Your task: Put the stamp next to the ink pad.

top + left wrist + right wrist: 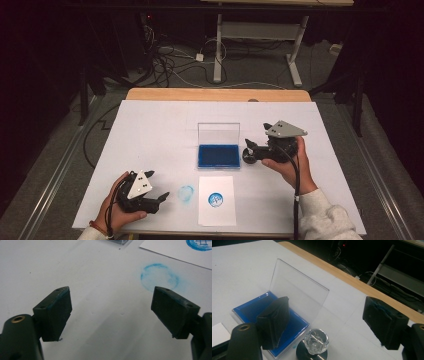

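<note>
A blue ink pad [218, 155] [294, 326] lies in a clear case at the table's middle, its lid [297, 290] standing upright. Just right of it stands a round black stamp with a crystal knob [248, 157] [315, 342]. My right gripper [251, 149] [328, 315] hovers over the stamp, open; the knob sits low between the wide jaws and neither pad touches it. A white card [216, 201] bearing a round blue print lies near the front edge. My left gripper [159, 187] [111, 312] rests open and empty beside a faint blue ring smudge [185, 194] [160, 277].
A white sheet [150, 130] covers most of the wooden table [215, 94]. Beyond the far edge are cables and a desk frame [260, 45] on the floor. Blue ink stains the pads [58, 307] of the left gripper.
</note>
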Demonstrator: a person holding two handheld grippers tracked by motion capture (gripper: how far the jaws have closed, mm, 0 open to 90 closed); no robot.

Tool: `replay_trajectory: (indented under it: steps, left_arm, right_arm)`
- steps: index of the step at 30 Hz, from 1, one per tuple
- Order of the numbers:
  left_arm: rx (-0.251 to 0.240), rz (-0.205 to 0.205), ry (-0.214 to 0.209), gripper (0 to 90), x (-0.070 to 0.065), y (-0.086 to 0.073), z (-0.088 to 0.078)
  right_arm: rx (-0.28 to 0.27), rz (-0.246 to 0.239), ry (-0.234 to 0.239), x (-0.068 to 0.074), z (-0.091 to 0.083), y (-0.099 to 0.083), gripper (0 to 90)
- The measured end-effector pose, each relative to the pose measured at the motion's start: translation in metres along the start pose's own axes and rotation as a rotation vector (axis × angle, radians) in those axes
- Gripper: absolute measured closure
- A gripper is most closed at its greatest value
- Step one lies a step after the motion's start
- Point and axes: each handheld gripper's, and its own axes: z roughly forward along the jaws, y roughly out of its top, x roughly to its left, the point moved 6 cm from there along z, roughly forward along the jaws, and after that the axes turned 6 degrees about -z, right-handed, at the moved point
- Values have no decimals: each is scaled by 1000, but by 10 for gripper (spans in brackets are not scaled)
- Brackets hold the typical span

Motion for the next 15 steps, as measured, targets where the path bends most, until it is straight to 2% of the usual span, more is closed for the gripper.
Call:
replay_trajectory:
  steps: [8,15]
  left_arm:
    - [-1,1,1,168,0,0,0]
    - [0,2,2,168,0,0,0]
  right_arm:
    - [-23,-27,16,7,-15,2,222]
    - [-34,-57,0,11,-30,1,223]
